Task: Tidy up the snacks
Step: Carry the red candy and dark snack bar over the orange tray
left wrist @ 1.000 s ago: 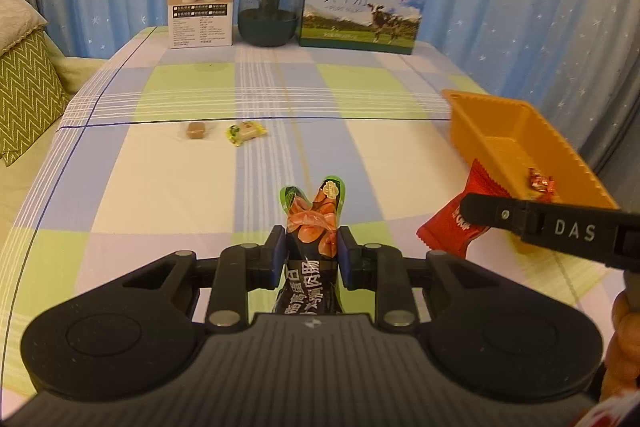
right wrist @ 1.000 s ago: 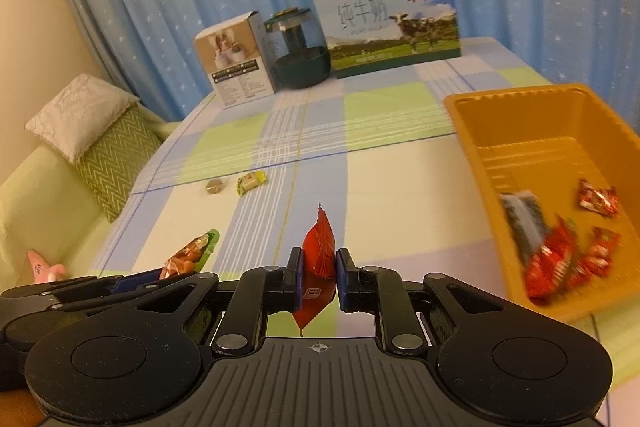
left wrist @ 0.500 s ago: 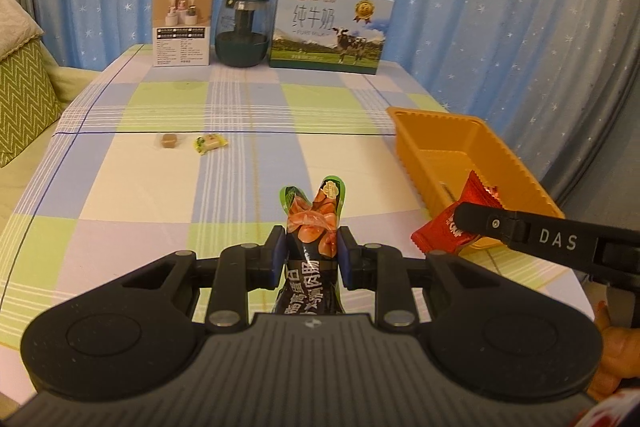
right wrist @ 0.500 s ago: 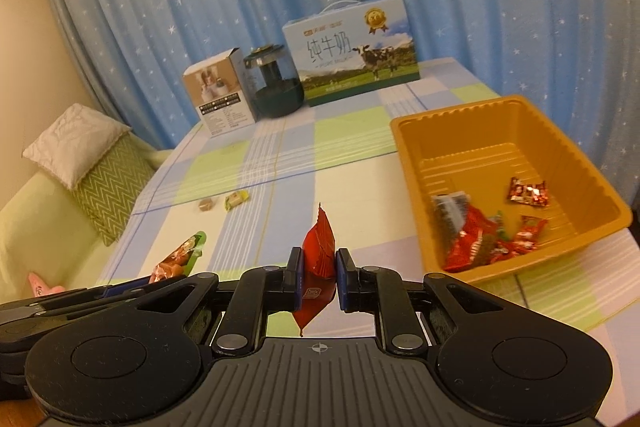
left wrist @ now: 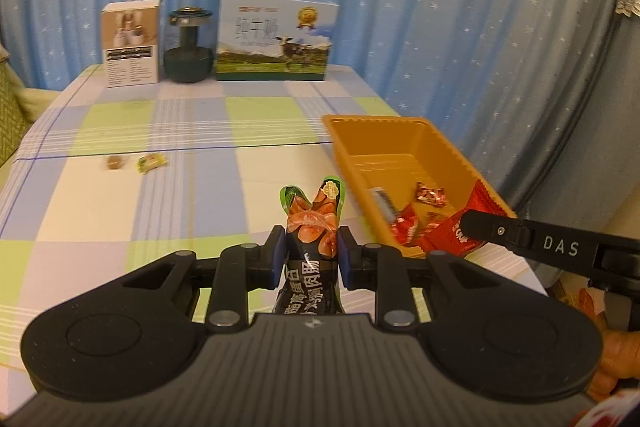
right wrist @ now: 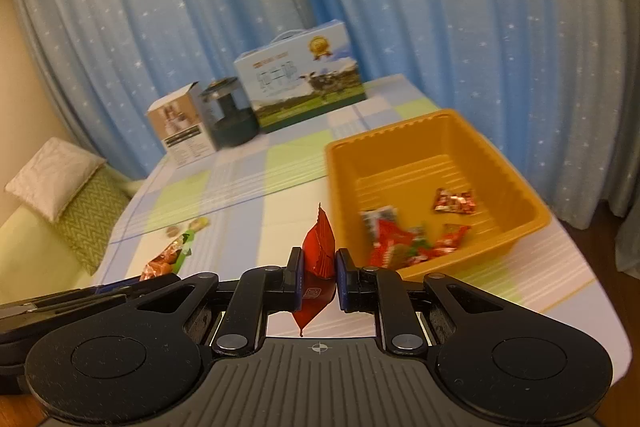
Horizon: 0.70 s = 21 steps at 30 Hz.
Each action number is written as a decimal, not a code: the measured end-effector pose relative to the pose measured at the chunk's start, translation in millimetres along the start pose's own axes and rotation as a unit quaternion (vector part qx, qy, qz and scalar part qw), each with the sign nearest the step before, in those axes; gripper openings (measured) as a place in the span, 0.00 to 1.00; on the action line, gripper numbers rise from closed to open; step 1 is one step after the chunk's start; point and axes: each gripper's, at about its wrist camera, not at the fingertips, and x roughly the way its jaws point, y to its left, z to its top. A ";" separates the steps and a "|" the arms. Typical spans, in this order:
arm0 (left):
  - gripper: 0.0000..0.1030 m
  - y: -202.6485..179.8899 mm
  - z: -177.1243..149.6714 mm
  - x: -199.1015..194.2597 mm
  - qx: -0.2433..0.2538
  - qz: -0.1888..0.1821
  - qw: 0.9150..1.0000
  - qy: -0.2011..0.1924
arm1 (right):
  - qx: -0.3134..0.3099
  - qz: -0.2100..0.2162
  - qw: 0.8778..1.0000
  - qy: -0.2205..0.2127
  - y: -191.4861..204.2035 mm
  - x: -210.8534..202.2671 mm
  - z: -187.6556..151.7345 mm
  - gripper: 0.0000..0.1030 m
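My left gripper (left wrist: pixel 311 257) is shut on a black and green sausage snack packet (left wrist: pixel 314 227), held upright above the table just left of the orange tray (left wrist: pixel 404 155). My right gripper (right wrist: pixel 317 277) is shut on a red snack packet (right wrist: pixel 318 247), also in the air near the tray's (right wrist: pixel 532 227) front left corner. In the left wrist view the right gripper's finger (left wrist: pixel 520 233) and its red packet (left wrist: pixel 452 233) hang over the tray's near end. Several red wrapped snacks (right wrist: pixel 400 239) lie in the tray. Two small candies (left wrist: pixel 138 163) remain on the cloth.
At the table's far edge stand a white box (left wrist: pixel 130 41), a dark jar (left wrist: pixel 188 47) and a milk carton box (left wrist: pixel 274 37). Blue starred curtains hang behind. A sofa with cushions (right wrist: pixel 52 179) lies left of the table. A hand (left wrist: pixel 616 359) shows at lower right.
Both grippers have risen and moved right toward the orange tray, each keeping its packet. The tray now sits closer to centre and its contents show in both views.
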 end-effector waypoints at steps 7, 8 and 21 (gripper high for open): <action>0.23 -25.7 8.6 10.7 0.016 -0.021 1.000 0.001 | 0.013 -0.018 1.000 -0.012 -26.0 -10.1 10.3 0.16; 0.23 -29.4 9.7 12.4 0.018 -0.023 1.000 0.001 | 0.014 -0.021 1.000 -0.013 -29.6 -10.9 11.9 0.16; 0.23 -68.4 31.3 50.5 0.042 -0.052 0.998 0.004 | 0.029 -0.041 0.998 -0.031 -78.2 -5.3 45.0 0.16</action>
